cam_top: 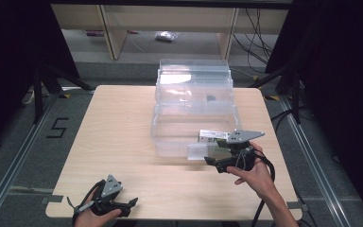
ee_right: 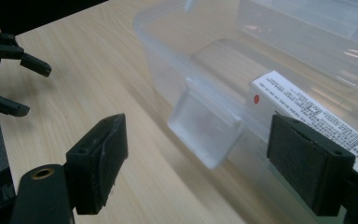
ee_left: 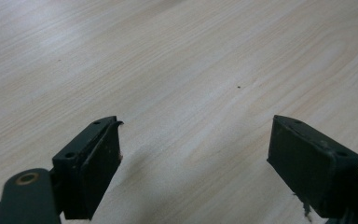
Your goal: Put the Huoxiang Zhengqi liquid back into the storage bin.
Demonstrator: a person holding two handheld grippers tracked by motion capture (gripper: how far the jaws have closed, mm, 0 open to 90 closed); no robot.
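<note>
At about seven o'clock on the wooden table [cam_top: 123, 137], close to its near edge, the left gripper [cam_top: 133, 202] sits low in the person's left hand [cam_top: 97, 218], its grey three-cornered plate on top and its jaws pointing toward three o'clock. In the left gripper view the two black jaws stand wide apart with nothing between them, bare pale wood grain beneath and ahead. Its cable loops out at nine o'clock from the hand.

Toward the table's middle and on to twelve o'clock stands the clear plastic storage box [cam_top: 170, 137], with what looks like more clear tubs or lids stacked behind it; the glare makes it hard to tell how many pieces there are. A white printed label [cam_top: 211, 135] lies on the box's near right part, and a clear latch flap [cam_top: 197, 152] hangs at the near wall, around five o'clock of the box.

At about four o'clock on the table, the right gripper [cam_top: 210, 161] is held in the right hand [cam_top: 253, 175], its jaws pointing toward nine o'clock, just beside the latch. In the right gripper view the jaws are spread wide and hold nothing: the latch flap [ee_right: 205, 128] lies between and beyond them, apart from both pads, and the label [ee_right: 307, 114] sits above the right-hand jaw. At that view's ten o'clock the other gripper [ee_right: 16, 81] shows far off.
</note>
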